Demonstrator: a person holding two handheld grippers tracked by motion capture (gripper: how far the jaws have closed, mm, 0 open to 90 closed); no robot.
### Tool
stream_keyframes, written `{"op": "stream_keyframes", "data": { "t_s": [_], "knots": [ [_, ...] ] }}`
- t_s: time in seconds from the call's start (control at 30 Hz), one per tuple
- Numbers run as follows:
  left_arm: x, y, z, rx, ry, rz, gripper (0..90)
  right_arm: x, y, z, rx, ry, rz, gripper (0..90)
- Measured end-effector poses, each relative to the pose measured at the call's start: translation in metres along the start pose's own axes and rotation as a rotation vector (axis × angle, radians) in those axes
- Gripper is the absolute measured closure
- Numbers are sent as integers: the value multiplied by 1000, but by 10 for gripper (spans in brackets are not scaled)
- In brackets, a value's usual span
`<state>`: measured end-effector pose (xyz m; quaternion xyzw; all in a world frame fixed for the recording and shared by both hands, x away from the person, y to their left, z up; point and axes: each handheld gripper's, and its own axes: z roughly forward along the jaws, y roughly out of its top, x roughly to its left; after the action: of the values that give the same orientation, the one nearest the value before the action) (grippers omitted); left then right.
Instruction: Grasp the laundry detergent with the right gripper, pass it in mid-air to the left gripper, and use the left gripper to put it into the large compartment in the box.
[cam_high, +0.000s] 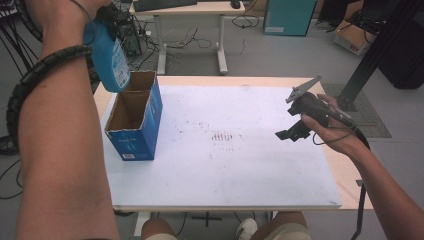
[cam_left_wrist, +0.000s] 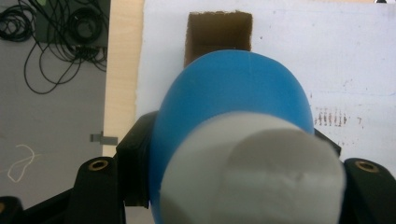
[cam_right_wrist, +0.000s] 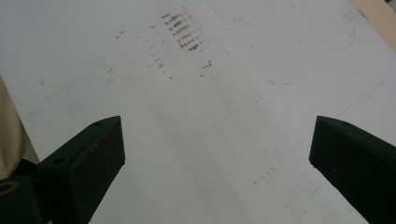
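The left gripper (cam_high: 107, 20) is clamped on a blue bottle (cam_high: 109, 57) near its white cap (cam_left_wrist: 252, 172) (the jaws press on either side of the neck), holding it in the air above the far left corner of the desk (cam_high: 300, 200), its base pointing down toward the open top of the blue cardboard box (cam_high: 135, 117). In the left gripper view the brown opening of the box (cam_left_wrist: 218, 30) shows just beyond the bottle's rounded base (cam_left_wrist: 233, 88). The box stands upright near the desk's left edge, toward the far side. The right gripper (cam_high: 290, 131) hovers over the desk's right edge with its jaws spread wide and nothing between them; below it lies the bare white mat with faint dark scuff marks (cam_right_wrist: 183, 33) near the middle.
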<state>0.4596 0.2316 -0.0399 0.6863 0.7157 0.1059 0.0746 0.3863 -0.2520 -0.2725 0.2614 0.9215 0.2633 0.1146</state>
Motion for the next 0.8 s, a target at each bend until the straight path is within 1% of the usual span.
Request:
{"op": "stream_keyframes", "data": {
  "t_s": [0.03, 0.07, 0.13, 0.2, 0.33, 0.43, 0.47, 0.5, 0.53, 0.57, 0.6, 0.77, 0.8],
  "knots": [
    [0, 0, 2, 1, 0, 0, 363, -1, 0, 1, -2, 8, -16, 36],
    [0, -1, 4, 3, 1, 1, 363, 1, -1, 0, 1, 1, 2, 36],
    [1, -2, 10, 6, -2, -5, 363, 0, -1, 0, 2, 1, 5, 36],
    [2, -3, 15, 9, -4, -8, 363, 1, -1, -1, 1, -6, 18, 35],
    [3, -6, 27, 14, -9, -12, 363, 1, -1, 0, -2, -6, 21, 35],
    [4, -8, 39, 16, -16, -18, 363, 1, -1, 1, 3, -2, 10, 36],
    [4, -10, 45, 19, -15, -17, 363, 2, -1, 2, 2, -4, 17, 35],
    [4, -10, 48, 24, -17, -16, 363, 2, 0, 3, 1, -2, 6, 35],
    [4, -11, 53, 26, -19, -21, 363, 2, 0, 4, 3, 0, 8, 36],
    [5, -13, 61, 33, -21, -21, 363, 2, 0, 4, 6, 0, 9, 36],
    [5, -13, 61, 33, -21, -21, 363, 2, 0, 4, 6, 0, 9, 36],
    [7, -17, 81, 41, -33, -31, 363, 1, -1, 5, 11, 2, -2, 36],
    [7, -18, 85, 39, -32, -30, 363, 2, -1, 6, 9, 2, 8, 36]
  ]
}}
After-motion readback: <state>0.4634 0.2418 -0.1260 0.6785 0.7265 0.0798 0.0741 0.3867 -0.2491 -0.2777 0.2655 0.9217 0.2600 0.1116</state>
